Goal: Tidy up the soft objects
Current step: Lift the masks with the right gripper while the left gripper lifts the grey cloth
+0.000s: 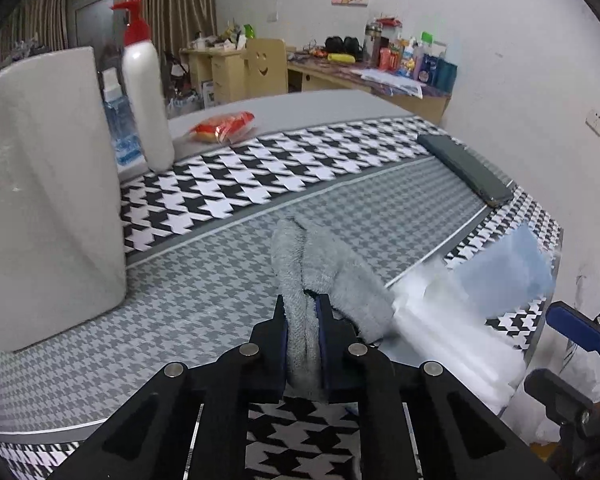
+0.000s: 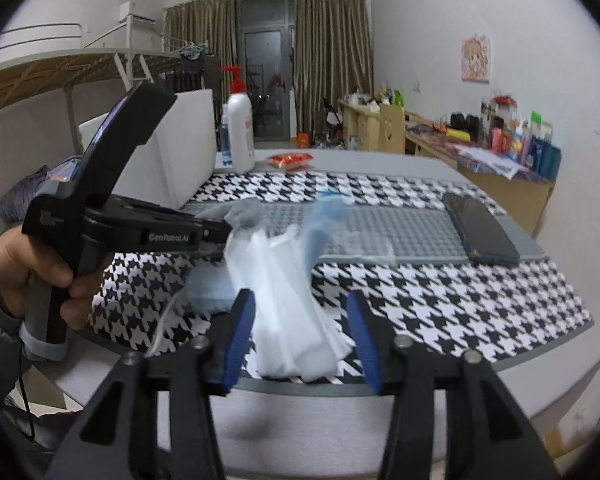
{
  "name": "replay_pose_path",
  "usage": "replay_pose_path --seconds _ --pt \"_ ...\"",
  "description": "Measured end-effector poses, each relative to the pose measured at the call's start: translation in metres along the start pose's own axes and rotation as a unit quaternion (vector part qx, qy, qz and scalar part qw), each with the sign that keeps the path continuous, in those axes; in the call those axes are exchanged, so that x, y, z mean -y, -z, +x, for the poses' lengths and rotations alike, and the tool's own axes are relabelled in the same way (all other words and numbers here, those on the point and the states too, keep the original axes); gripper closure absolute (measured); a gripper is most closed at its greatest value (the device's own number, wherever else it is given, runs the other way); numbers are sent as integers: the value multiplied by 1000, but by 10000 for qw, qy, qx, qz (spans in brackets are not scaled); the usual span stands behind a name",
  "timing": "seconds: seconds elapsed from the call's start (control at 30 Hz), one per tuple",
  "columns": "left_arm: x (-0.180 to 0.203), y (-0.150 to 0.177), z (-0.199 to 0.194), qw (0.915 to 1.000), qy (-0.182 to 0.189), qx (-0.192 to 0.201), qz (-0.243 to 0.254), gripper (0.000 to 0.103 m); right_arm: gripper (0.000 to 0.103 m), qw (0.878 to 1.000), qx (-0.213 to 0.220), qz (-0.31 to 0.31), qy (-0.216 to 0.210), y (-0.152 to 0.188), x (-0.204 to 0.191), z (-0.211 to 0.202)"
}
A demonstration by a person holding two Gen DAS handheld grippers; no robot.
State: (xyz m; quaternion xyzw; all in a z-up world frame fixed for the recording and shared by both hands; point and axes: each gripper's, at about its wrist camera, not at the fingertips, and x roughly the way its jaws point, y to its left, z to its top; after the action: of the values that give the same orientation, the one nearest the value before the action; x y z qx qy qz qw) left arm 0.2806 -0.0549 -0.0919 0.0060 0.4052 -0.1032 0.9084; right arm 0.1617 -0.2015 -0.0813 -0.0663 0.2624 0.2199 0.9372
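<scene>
My left gripper (image 1: pixel 304 300) is shut on a fuzzy grey sock (image 1: pixel 332 276), whose free end lies forward on the grey houndstooth mat (image 1: pixel 204 292). In the right wrist view the left gripper (image 2: pixel 222 232), held by a hand (image 2: pixel 40 272), shows side-on with the sock (image 2: pixel 246 212) at its tip. My right gripper (image 2: pixel 302 316) stands open at the table's near edge. A blurred white and pale-blue soft pack (image 2: pixel 292 304) sits between its blue pads (image 2: pixel 242 328) without being pressed. The pack (image 1: pixel 452 320) lies just right of the sock.
A white box (image 1: pixel 48 200) stands at the left, with a red-pump lotion bottle (image 1: pixel 146 96) and a blue bottle behind it. A red packet (image 1: pixel 224 126) lies farther back. A dark phone (image 1: pixel 466 168) rests at the mat's right. Cluttered desks line the wall.
</scene>
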Motion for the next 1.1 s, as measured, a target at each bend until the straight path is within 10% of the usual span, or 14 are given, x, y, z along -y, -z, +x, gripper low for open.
replay_pose_path --seconds 0.47,1.1 --pt "-9 13 -38 9991 151 394 18 90 63 9971 -247 -527 -480 2 -39 4" --pt "-13 25 -54 9982 310 521 -23 90 72 9932 -928 -590 378 9 -24 45"
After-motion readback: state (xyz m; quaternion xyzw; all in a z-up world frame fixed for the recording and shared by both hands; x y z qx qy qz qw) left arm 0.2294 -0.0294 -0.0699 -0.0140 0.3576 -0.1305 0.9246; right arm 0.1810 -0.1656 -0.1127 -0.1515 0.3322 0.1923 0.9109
